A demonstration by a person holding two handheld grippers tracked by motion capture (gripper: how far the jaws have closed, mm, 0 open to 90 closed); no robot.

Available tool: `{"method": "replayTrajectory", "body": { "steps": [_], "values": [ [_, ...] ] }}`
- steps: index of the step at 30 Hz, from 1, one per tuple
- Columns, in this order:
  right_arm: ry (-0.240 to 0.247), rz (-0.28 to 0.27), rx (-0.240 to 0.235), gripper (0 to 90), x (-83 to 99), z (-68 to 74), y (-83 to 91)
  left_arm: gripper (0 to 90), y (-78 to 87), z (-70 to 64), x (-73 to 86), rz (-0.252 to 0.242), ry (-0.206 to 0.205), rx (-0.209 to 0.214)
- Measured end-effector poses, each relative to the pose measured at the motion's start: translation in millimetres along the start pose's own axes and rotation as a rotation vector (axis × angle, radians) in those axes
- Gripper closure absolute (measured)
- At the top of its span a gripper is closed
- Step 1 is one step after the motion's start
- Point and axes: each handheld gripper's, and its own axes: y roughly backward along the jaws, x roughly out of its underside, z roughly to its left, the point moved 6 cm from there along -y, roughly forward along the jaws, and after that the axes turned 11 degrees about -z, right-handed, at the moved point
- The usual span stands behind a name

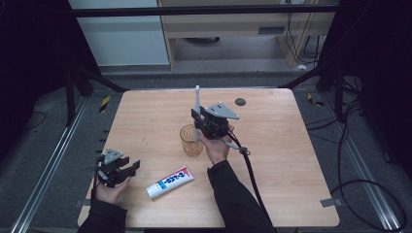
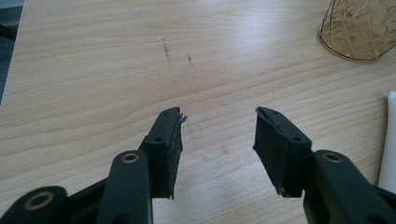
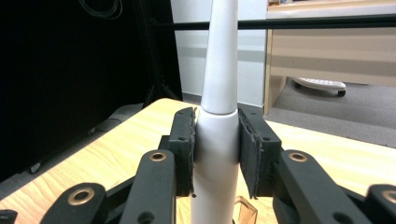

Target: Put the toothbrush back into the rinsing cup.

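Right gripper is clamped on a white electric toothbrush, held upright with its lower end at or just inside the mouth of the amber glass cup near the middle of the wooden table. Right gripper view: both pads press the toothbrush handle just below the seam where the narrower neck begins; a good hold, since the body there is widest and stiff. Judged rigid, light to moderate in weight, smooth plastic (likely to slip if the grip loosens or the shaft tilts). The cup looks thin and fragile, easily tipped by a sideways knock. Left gripper rests low at the table's near left corner, jaws spread wide with nothing between them; the left gripper view confirms bare wood in the gap. The high view adds the toothpaste tube lying flat between the two hands; the right gripper view alone gives the pad contact.
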Motion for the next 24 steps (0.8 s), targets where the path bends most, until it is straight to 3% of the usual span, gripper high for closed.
{"method": "replayTrajectory", "body": {
  "steps": [7,24],
  "values": [
    [-0.011,0.020,0.005,68.4,12.4,-2.9,0.3,50.9,0.0,0.1,0.1,0.000,0.000,-0.001],
    [0.015,0.091,0.002,68.2,42.1,-2.6,-2.0,50.9,-0.4,-0.4,0.2,-0.001,0.004,-0.001]
  ]
}}
